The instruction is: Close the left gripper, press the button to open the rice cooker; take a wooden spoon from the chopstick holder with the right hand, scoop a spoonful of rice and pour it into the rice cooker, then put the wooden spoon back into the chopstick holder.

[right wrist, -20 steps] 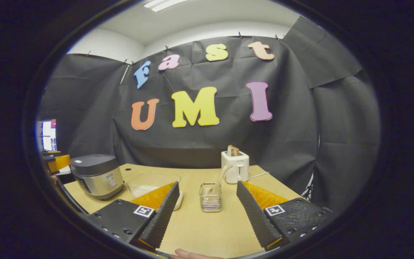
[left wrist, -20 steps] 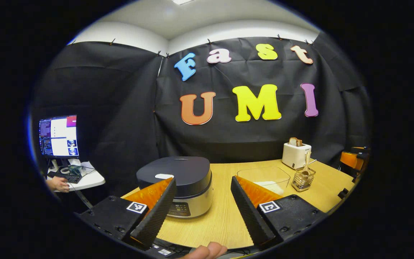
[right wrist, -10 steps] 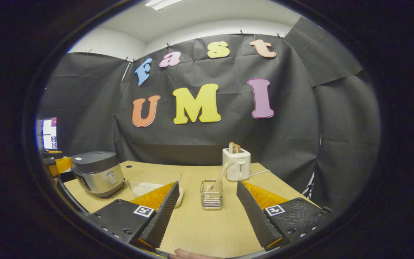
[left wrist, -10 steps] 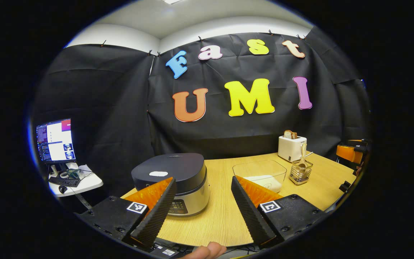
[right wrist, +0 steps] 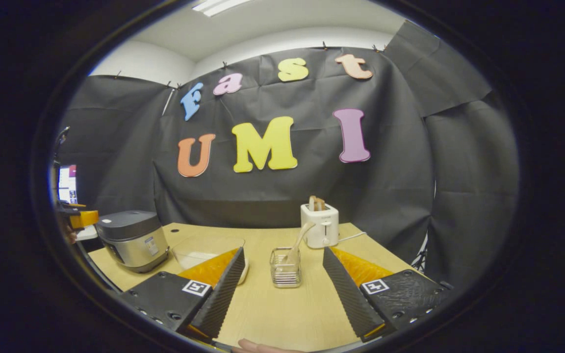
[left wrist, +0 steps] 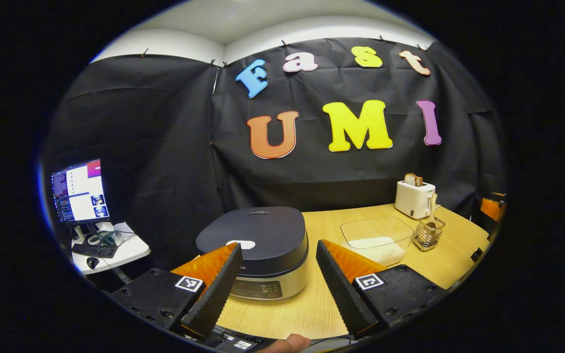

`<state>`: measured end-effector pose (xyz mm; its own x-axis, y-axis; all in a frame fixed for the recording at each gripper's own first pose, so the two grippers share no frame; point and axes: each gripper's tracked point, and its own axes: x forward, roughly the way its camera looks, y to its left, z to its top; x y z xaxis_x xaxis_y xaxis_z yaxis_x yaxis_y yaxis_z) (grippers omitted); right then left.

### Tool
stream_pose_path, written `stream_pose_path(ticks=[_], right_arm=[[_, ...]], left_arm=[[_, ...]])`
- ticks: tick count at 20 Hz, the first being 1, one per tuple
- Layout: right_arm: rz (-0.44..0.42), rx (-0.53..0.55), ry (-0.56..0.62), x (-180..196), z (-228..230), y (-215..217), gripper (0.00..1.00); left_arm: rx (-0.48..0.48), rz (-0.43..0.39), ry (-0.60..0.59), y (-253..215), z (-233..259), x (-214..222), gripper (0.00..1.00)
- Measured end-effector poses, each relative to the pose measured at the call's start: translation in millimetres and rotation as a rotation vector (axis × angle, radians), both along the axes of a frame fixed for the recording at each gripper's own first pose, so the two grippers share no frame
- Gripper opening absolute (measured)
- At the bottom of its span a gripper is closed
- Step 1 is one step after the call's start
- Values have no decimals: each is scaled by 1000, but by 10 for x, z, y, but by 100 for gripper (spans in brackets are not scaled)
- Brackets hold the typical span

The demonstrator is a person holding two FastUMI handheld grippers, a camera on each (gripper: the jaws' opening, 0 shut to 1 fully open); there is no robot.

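Observation:
The dark-lidded rice cooker [left wrist: 258,245] stands shut at the table's left end, its white button [left wrist: 241,243] on the lid's near side. My left gripper [left wrist: 277,245] hangs open just before it, fingers apart on either side of the cooker's front. A wire chopstick holder [right wrist: 286,267] holds the wooden spoon [right wrist: 301,238] leaning right. It stands a short way ahead of my right gripper [right wrist: 283,251], which is open and holds nothing. The glass bowl with rice [right wrist: 204,250] sits between the cooker [right wrist: 133,240] and the holder. In the left gripper view, bowl [left wrist: 375,238] and holder [left wrist: 428,235] lie to the right.
A white toaster [right wrist: 319,225] with bread stands behind the holder, its cord trailing right. Left of the wooden table [left wrist: 321,304] is a side table [left wrist: 115,247] with a monitor [left wrist: 80,191] and keyboard. The left gripper's orange part [right wrist: 79,218] shows by the cooker.
My left gripper has shifted toward the cooker, which now looks larger and sits more between its fingers. The hand at the side table is gone. The right gripper has barely moved.

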<state>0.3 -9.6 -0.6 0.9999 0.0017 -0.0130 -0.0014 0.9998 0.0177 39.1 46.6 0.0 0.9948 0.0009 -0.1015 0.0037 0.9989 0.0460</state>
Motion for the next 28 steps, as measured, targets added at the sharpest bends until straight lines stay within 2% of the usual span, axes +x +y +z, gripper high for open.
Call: stream_pose_path(ticks=[1,2,3,4,5,6,7,8,9,10,12,13,14,15,16,17,18,20,21,22,23,27,28], right_arm=[[-3,2,0,-5,4,-13,91],[-5,5,0,-6,1,-29,92],[-6,9,0,-3,11,-38,92],[-6,12,0,-7,7,-37,92],[-6,14,1,-4,14,-45,91],[-5,16,0,-6,14,-49,92],[-6,18,-1,-2,30,-54,95],[-7,20,-2,-8,23,-61,95],[-8,21,-3,-11,37,-65,95],[-8,22,-4,-14,31,-71,91],[-10,26,-6,-9,42,-89,91],[-11,28,-7,-10,50,-94,91],[-10,30,-5,-8,35,-90,95],[-9,31,-2,0,33,-83,91],[-8,32,0,2,21,-86,95],[-6,33,3,6,16,-76,95],[-2,32,4,3,11,-66,91],[0,28,4,-6,16,-60,91],[0,27,3,-7,25,-61,95],[1,29,3,-4,16,-55,96],[4,33,4,0,22,-50,92],[19,38,8,-24,22,15,91],[22,36,7,-42,22,26,96]], left_arm=[[-10,-2,12,65,4,66,95],[-26,-6,28,105,10,143,84],[-44,-5,50,166,-7,225,86],[-63,-4,72,236,-23,285,73],[-80,1,91,297,-34,359,75],[-95,0,111,333,-52,423,65],[-109,-2,135,369,-85,465,65],[-123,1,162,414,-130,512,47],[-136,-5,187,429,-175,536,39],[-142,-12,203,443,-199,574,22],[-140,-1,231,500,-259,607,7],[-137,6,244,525,-284,618,4],[-133,7,251,544,-308,625,3],[-129,3,258,545,-326,643,3],[-126,0,267,538,-339,651,3],[-120,-2,276,540,-356,665,3],[-118,1,291,548,-382,672,3],[-99,-9,304,563,-393,689,3],[-101,-11,321,557,-406,680,3],[-103,-15,344,552,-423,674,3],[-99,-18,376,543,-451,657,3],[-24,1,410,564,-461,673,3],[-16,12,414,563,-460,676,3]])
